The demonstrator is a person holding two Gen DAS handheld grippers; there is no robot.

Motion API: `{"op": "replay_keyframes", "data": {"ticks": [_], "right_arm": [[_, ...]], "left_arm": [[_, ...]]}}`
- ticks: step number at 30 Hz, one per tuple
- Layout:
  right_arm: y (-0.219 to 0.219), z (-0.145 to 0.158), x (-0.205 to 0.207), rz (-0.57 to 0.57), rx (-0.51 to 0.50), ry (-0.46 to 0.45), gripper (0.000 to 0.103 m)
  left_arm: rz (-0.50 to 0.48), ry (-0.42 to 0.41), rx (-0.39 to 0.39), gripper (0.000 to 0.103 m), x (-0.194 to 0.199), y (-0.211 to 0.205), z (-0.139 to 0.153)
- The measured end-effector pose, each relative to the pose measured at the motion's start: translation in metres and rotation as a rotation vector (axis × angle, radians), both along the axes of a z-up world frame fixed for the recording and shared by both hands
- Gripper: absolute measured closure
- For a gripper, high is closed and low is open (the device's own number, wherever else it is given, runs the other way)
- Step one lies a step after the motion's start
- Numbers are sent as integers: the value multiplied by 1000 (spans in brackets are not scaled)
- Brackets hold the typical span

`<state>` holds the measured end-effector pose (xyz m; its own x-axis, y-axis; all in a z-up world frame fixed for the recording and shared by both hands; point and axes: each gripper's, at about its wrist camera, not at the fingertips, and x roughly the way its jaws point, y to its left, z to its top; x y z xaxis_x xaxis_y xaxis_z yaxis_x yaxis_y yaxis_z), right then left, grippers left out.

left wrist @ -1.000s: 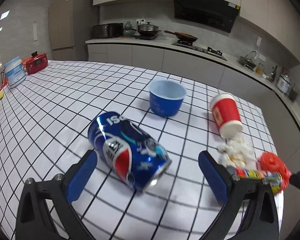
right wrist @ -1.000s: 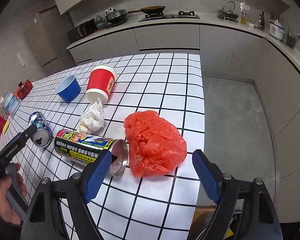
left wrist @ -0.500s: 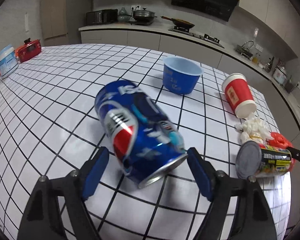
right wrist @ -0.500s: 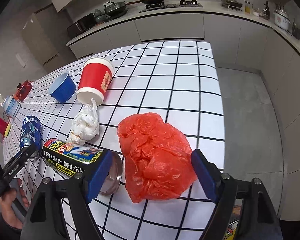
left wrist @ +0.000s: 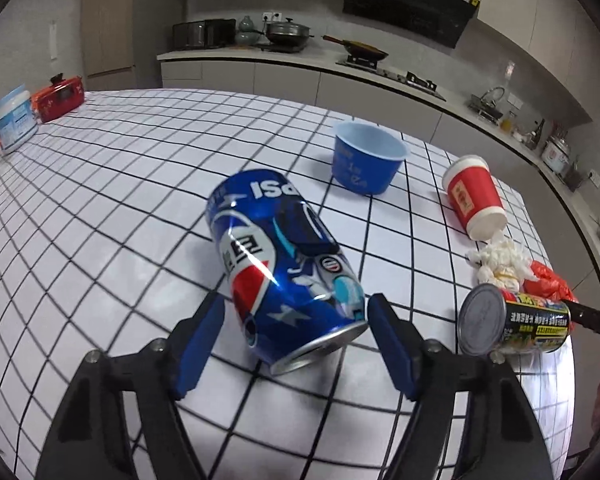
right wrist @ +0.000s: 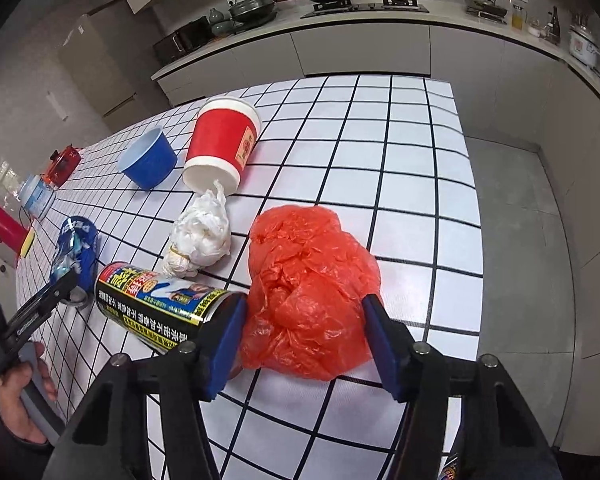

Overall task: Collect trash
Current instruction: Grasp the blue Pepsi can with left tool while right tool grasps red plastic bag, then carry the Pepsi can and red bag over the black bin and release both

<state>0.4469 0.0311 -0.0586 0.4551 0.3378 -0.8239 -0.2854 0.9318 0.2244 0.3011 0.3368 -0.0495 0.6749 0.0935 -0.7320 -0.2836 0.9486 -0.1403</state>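
A blue Pepsi can lies on its side on the checked table. My left gripper straddles its near end, the pads close to its sides, not clearly pressing. A crumpled red plastic bag lies between the pads of my right gripper, which look closed in on it. Beside the bag lie a black and yellow can on its side, a white crumpled bag and a tipped red paper cup. The Pepsi can also shows in the right wrist view.
A blue bowl stands upright behind the Pepsi can. A white tub and a red toy pot sit at the far left. The table's right edge drops to the grey floor. Kitchen counters run along the back.
Both grippers have moved forward and narrowed: the left around the Pepsi can's end, the right around the red bag. The black and yellow can now touches the right gripper's left finger.
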Motion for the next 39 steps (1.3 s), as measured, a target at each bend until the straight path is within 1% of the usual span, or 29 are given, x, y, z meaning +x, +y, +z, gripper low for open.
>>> {"op": "replay_keyframes", "data": {"ticks": [2, 3, 5, 7, 8, 9, 10, 11, 12, 14, 15, 17, 20, 25, 30, 32, 33, 34, 35, 37, 38, 39], "right_arm": [[2, 0, 4, -4, -4, -11, 36], [3, -1, 6, -8, -7, -13, 36], [6, -7, 12, -12, -15, 2, 36], [8, -12, 16, -8, -15, 14, 36], [10, -15, 17, -4, -22, 24, 36], [12, -17, 16, 0, -30, 31, 38], [14, -17, 14, 3, -39, 23, 50], [15, -17, 11, 13, -30, 27, 56], [16, -16, 8, 18, -21, 21, 58], [17, -15, 4, 22, -28, 9, 62], [16, -14, 2, 21, -26, 6, 62], [15, -14, -2, 18, -14, 1, 64], [14, -11, -6, 17, -11, -11, 65], [8, -2, -17, 21, -7, -29, 66], [6, -2, -28, 49, -9, -15, 65], [7, -5, -29, 56, -17, -7, 61], [7, -5, -29, 53, -29, -15, 58], [8, -7, -28, 53, -43, -22, 47], [9, -9, -27, 53, -55, -21, 44], [11, -14, -24, 59, -62, -10, 45], [12, -17, -23, 68, -61, 3, 61], [13, -18, -24, 75, -62, 7, 65]], "left_arm": [[17, -8, 10, 17, 3, 2, 4], [19, -9, 21, 11, 7, 2, 4], [26, 15, 33, 11, 21, 4, -1], [30, 60, 5, 11, 37, 7, -11], [36, 69, 5, 11, 40, 8, -15], [20, 82, -13, 21, 44, 10, -22], [3, 84, -30, 27, 44, 10, -25], [-11, 69, -30, 27, 41, 10, -25], [-23, 61, -18, 29, 37, 9, -24], [-50, 29, -18, 30, 27, 6, -20], [-57, 15, -1, 31, 22, 4, -17], [-77, -8, 7, 32, 14, 0, -10], [-96, -17, 24, 33, 5, -6, -7], [-117, -37, 8, 33, -16, -18, -2], [-107, 0, 14, 33, -29, -24, -13], [-89, 19, 7, 31, -25, -22, -17], [-87, 28, -8, 28, -21, -19, -19], [-82, 33, -11, 28, -17, -18, -20], [-70, 35, -8, 28, -12, -16, -21], [-59, 48, -10, 28, -6, -13, -24], [-66, 59, -25, 29, -4, -11, -26], [-73, 55, -39, 34, -3, -10, -27]]}}
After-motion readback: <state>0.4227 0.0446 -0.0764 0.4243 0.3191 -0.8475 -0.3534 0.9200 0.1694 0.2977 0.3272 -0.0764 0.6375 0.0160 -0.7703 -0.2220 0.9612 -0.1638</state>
